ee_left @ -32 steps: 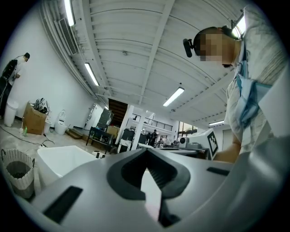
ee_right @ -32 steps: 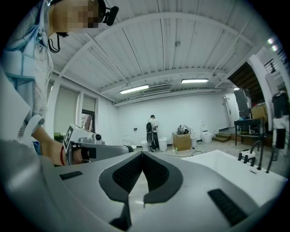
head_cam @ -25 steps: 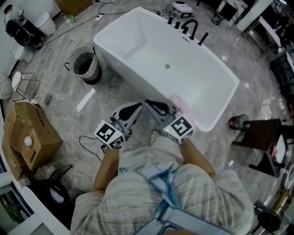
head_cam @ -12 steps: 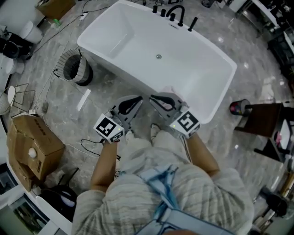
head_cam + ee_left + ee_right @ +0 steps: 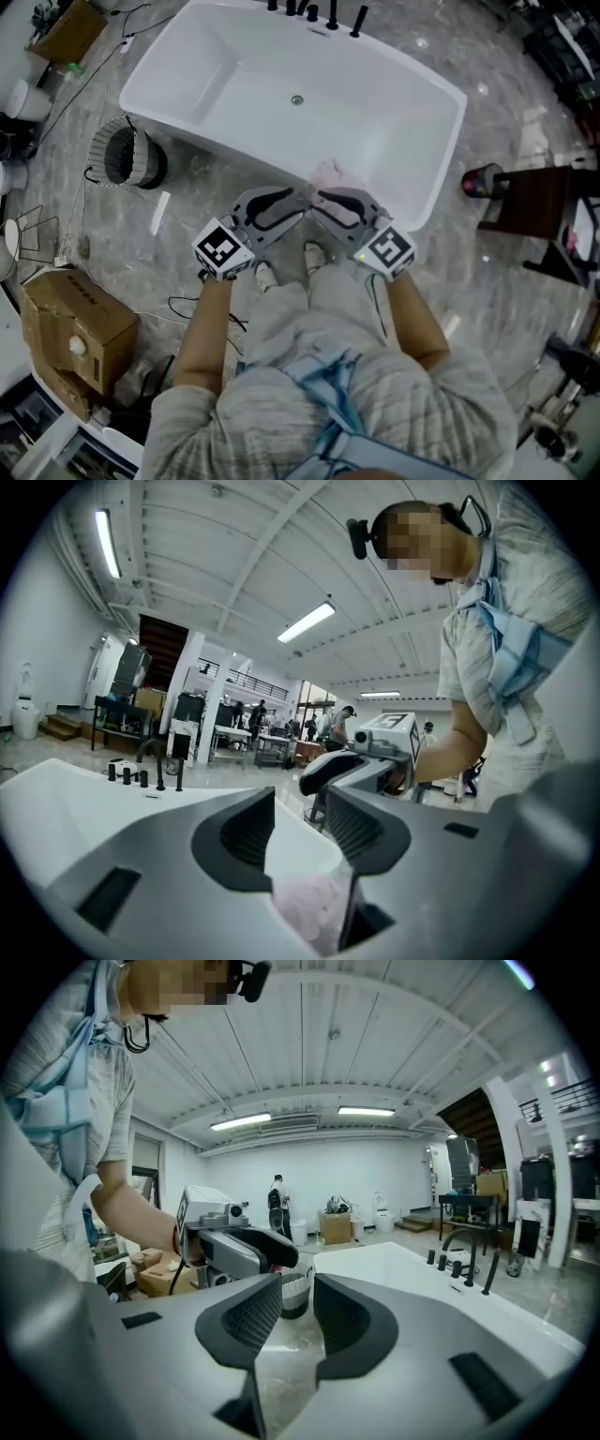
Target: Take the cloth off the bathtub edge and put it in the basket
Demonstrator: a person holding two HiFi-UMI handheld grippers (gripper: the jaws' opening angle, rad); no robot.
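Cloth (image 5: 327, 174): pink, on near bathtub edge (image 5: 234, 155), low between left jaws
Left gripper (image 5: 298, 808): jaws apart, just opening, not pressing cloth
Right gripper (image 5: 298, 1288): jaws slightly apart, just opening, nothing between

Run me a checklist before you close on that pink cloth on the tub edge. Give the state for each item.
1. Cloth lying on the near edge of the bathtub: ok.
2. Left gripper open: ok. Its jaws have just been opening; the cloth shows low between them, and the pads are not on it.
3. Right gripper free: ok. Its jaws have just been opening to a narrow gap, with nothing between them.
4. Cloth gripped: not ok. Neither gripper holds it.
5. Basket upright on the floor beside the bathtub: ok.
6. Room inside the basket: cannot tell. Its inside is dark.
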